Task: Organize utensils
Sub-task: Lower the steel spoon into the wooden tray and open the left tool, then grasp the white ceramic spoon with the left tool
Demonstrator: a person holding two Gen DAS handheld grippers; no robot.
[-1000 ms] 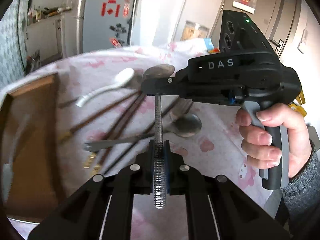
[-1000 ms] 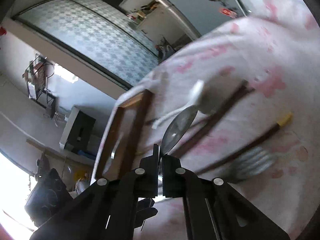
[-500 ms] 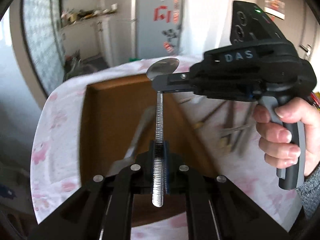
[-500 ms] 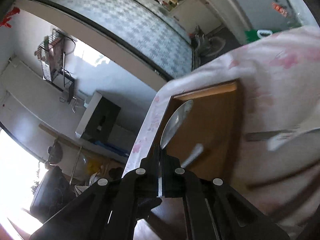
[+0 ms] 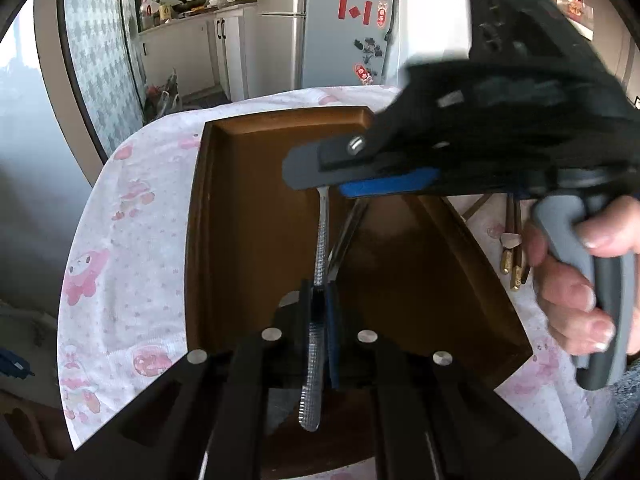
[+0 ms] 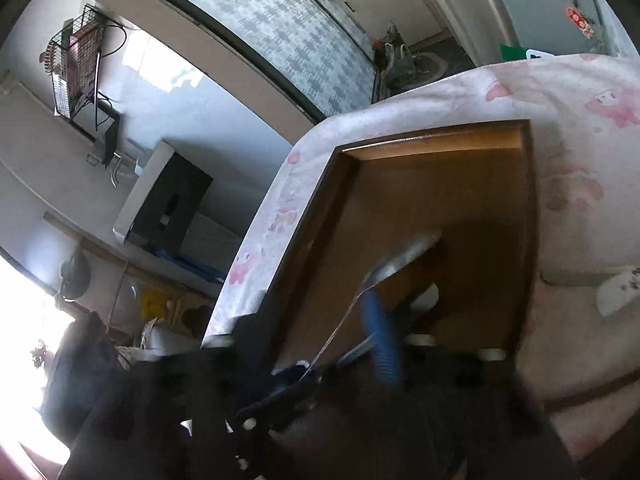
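Observation:
My left gripper is shut on the textured handle of a metal spoon and holds it over the brown wooden tray. My right gripper crosses in front at the spoon's bowl end with its fingers spread, one blue pad showing; the bowl is hidden behind it. In the right wrist view, blurred by motion, the spoon bowl hangs over the tray. A second metal utensil lies in the tray.
The tray sits on a pink-patterned tablecloth. Brown chopsticks with gold tips lie right of the tray. A white ceramic spoon lies on the cloth beside the tray. A fridge stands beyond the table.
Both grippers carried the spoon from over the loose utensils to over the tray. The right gripper, shut on the spoon bowl before, has opened and tilted away.

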